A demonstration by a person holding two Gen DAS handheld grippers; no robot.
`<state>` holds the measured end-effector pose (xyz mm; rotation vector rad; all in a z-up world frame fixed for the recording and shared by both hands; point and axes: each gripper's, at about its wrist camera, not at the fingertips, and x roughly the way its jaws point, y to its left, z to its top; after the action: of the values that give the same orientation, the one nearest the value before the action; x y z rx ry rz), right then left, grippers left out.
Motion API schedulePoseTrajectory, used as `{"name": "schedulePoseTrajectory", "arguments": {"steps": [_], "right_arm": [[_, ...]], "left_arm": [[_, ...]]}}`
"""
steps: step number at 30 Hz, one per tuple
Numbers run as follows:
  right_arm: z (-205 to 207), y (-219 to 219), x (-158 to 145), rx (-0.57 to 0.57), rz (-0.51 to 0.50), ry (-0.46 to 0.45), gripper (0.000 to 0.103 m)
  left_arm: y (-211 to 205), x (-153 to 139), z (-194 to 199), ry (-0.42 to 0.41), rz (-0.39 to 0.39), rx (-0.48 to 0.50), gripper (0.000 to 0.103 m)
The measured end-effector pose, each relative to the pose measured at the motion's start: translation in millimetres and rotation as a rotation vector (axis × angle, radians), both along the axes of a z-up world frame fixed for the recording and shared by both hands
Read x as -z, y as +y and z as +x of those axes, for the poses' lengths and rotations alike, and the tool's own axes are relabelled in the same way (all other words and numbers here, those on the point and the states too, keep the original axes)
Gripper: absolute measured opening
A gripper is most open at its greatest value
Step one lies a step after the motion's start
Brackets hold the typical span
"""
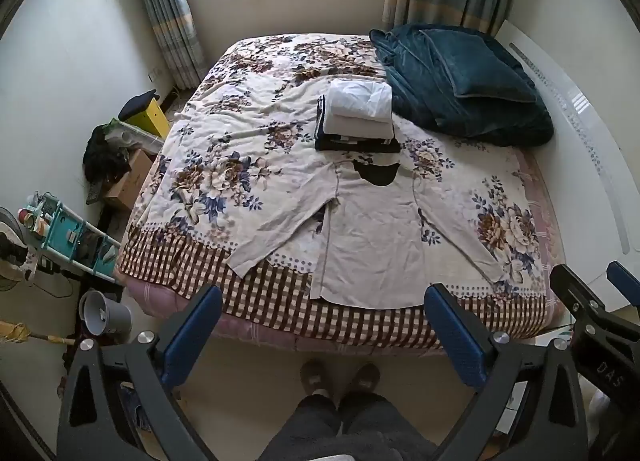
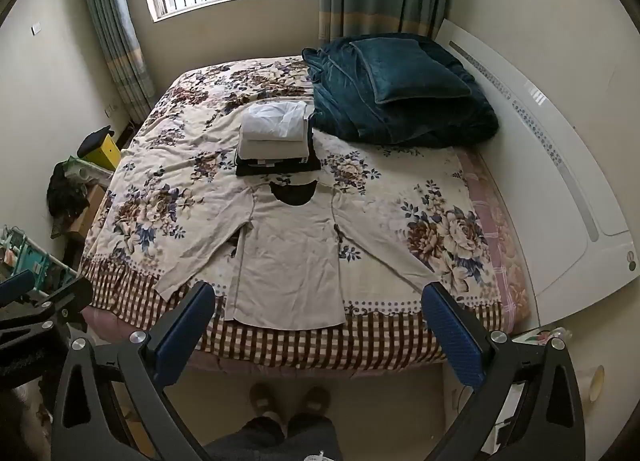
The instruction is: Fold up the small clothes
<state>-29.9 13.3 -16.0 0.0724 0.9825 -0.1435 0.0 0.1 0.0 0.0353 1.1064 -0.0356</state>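
Note:
A beige long-sleeved shirt (image 1: 368, 237) lies flat on the bed near its front edge, sleeves spread out, dark neck lining at the far end; it also shows in the right wrist view (image 2: 288, 257). Behind it sits a stack of folded clothes (image 1: 358, 115), white and beige pieces on dark ones, also in the right wrist view (image 2: 276, 137). My left gripper (image 1: 324, 321) is open and empty, held above the floor before the bed edge. My right gripper (image 2: 320, 321) is open and empty, beside the left one; it also shows in the left wrist view (image 1: 592, 293).
The bed has a floral cover (image 1: 224, 133) with a checked border. A teal blanket and pillow (image 1: 460, 81) lie at the far right. A white headboard (image 2: 560, 189) runs along the right. Boxes, a rack (image 1: 68, 237) and a grey bucket (image 1: 104, 313) stand left. My feet (image 1: 340, 377) are below.

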Motion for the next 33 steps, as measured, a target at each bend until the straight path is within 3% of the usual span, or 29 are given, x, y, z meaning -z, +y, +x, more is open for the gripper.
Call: {"name": "schedulePoseTrajectory", "arguments": {"steps": [23,28,33], "right_arm": [[-4.8,1.3,-6.9,0.001,-0.005,-0.012,0.103],[-3.2,5.6,-11.6,-0.001,-0.004,-0.014,0.103],[-3.4,6.7,-10.4,0.001,-0.007,-0.017,0.103]], "left_arm": [[0.2,-0.6,-1.4,-0.015,0.001,0.001,0.103],[8.1,-24.1,10.1,-0.021,0.001,-0.001,0.103],[9.0,-24.8,12.0,-0.022,-0.001,0.0,0.103]]}}
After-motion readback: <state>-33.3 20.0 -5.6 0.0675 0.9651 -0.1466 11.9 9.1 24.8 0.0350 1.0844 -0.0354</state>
